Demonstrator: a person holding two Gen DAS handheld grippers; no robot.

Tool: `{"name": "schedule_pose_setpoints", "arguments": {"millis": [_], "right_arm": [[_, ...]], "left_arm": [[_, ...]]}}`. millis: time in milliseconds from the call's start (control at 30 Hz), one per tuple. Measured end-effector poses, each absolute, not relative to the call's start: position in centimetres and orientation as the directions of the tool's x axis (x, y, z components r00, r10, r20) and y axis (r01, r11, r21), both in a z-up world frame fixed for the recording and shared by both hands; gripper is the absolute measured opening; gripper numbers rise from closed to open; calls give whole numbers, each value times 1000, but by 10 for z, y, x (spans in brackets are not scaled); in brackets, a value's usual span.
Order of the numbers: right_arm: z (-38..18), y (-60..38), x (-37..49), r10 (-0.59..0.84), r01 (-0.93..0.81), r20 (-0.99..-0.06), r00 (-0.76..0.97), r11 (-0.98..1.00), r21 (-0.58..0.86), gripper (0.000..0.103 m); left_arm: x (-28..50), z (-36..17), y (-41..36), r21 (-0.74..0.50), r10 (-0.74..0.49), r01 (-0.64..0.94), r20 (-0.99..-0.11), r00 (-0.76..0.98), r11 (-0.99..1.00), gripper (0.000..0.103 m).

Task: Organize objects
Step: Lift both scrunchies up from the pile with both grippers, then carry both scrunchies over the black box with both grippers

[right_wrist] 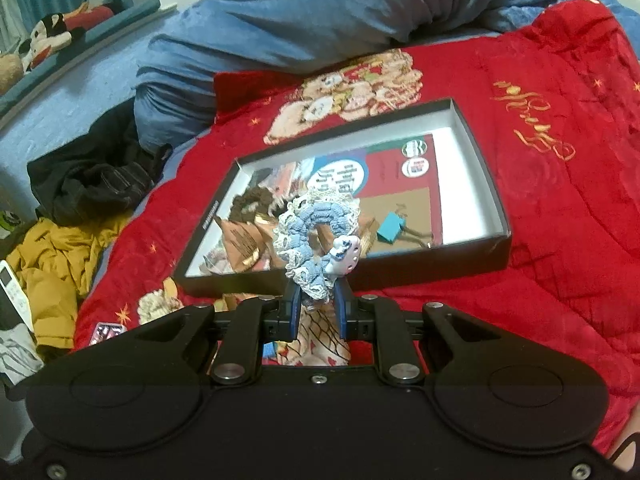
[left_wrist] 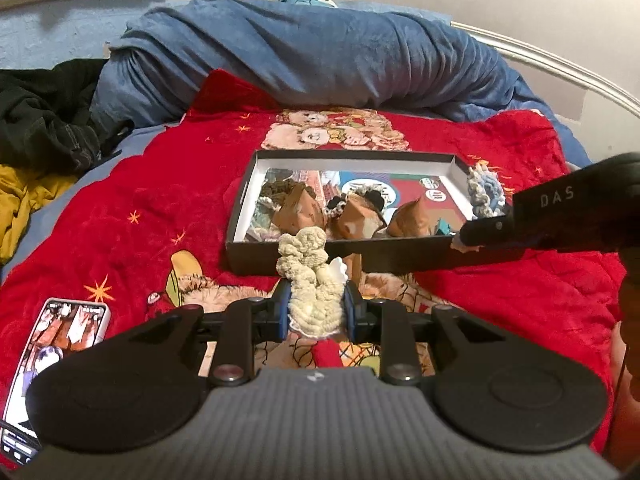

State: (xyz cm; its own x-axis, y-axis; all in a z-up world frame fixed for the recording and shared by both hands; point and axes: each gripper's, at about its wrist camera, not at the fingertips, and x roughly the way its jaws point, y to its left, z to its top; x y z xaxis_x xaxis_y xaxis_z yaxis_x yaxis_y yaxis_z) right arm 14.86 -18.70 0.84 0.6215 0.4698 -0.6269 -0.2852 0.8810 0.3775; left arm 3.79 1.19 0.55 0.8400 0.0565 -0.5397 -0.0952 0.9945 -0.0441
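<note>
Jaws both clamped: left gripper (left_wrist: 316, 312) held cream crochet scrunchie (left_wrist: 310, 276); right gripper (right_wrist: 316, 308) held blue-white lacy scrunchie (right_wrist: 312, 240) with small charm, near black box (left_wrist: 400, 256)

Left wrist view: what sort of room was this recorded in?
Most likely a bedroom: the work surface is a bed with a red cartoon blanket, a bunched blue duvet lies behind, and clothes are piled at the side.

Bedroom in a home

Bed w/ red cartoon-print blanket (left_wrist: 500, 184), rumpled blue duvet (left_wrist: 320, 56), white bed rail (left_wrist: 560, 64); clothes heaped at side (right_wrist: 92, 176), plush toy (right_wrist: 52, 36) on ledge, phone (left_wrist: 52, 344) on blanket
</note>
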Motion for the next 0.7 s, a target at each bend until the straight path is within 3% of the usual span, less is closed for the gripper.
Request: {"name": "schedule_pose_setpoints", "arguments": {"millis": [400,700], "right_arm": [[60,-170,148,497,-372,-515,699,867,332,17],[93,-169,185,508,-366,-443,739,854,370,17]], "left_arm": [[44,43,13,-42,50,-73,-395,917,996,30],[100,82,10,-18,2,-7,-289,957,1000,30]]}}
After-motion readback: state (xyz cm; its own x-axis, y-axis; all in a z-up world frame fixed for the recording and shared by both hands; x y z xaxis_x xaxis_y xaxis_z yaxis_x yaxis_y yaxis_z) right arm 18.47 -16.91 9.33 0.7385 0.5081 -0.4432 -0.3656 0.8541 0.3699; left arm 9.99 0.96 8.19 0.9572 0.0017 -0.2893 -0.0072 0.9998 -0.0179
